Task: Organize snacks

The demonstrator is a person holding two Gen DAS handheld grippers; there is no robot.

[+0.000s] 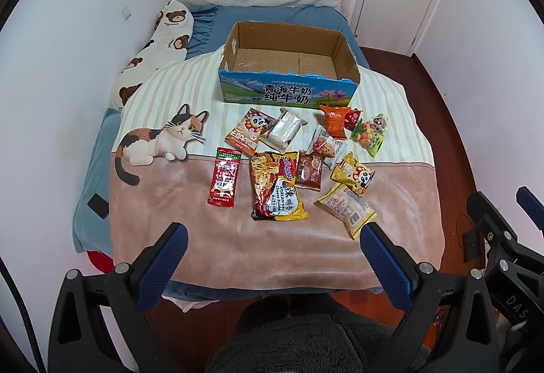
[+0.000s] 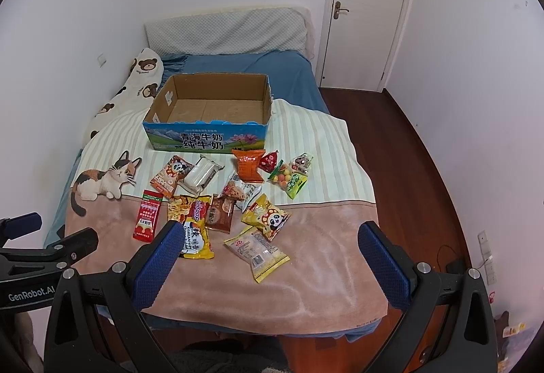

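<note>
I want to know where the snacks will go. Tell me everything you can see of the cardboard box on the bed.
The open brown cardboard box has no lid or flaps and a ragged cut top rim. Its front wall is printed blue and green with mountains, a pink flower and Chinese characters. Inside it looks empty, with a bare taped floor. It sits upright on the striped cream blanket, behind the scattered snack packets, apparently touching none.
</note>
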